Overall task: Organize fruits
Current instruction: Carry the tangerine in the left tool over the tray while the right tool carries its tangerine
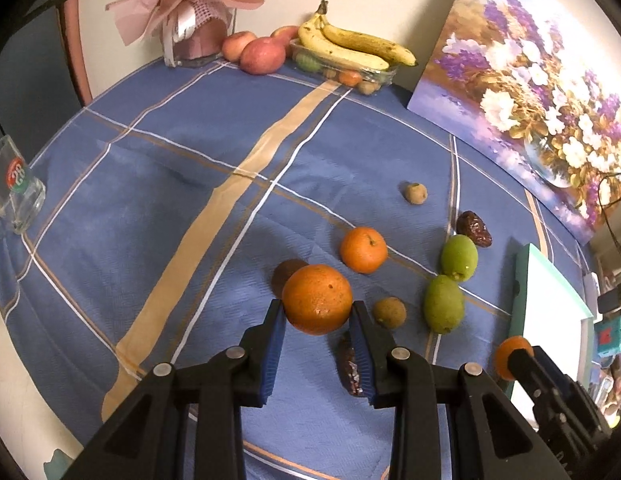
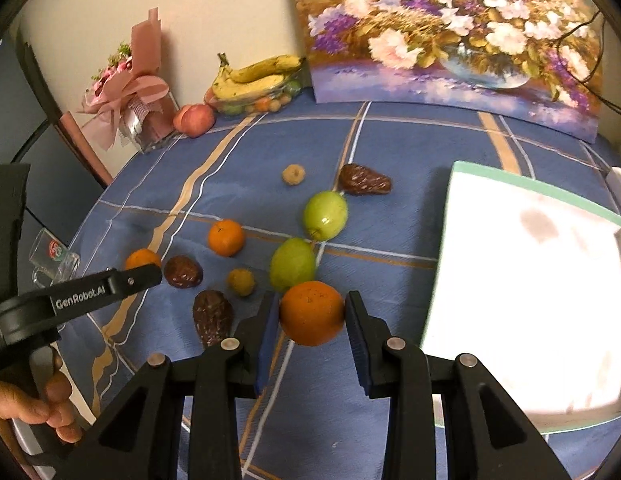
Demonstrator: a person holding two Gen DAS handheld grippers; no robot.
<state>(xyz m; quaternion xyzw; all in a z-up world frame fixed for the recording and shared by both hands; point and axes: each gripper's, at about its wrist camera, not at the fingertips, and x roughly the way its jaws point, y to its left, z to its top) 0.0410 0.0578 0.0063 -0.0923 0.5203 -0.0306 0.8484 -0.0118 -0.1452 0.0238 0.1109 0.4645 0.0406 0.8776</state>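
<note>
Left gripper [image 1: 316, 312] clamping orange [image 1: 317, 299] above blue tablecloth [image 1: 170, 184]. Right gripper [image 2: 311, 314] pinching second orange [image 2: 311, 313], seemingly lifted, beside white tray [image 2: 526, 280].

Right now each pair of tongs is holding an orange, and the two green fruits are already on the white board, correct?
Not quite. Left tongs and right tongs each hold an orange, but the right wrist view shows both green fruits on the blue cloth, beside the white board.

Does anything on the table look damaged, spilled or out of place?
Nothing looks damaged or spilled. Loose fruit lies scattered on the blue tablecloth, not yet sorted. The bananas show brown spots.
</note>
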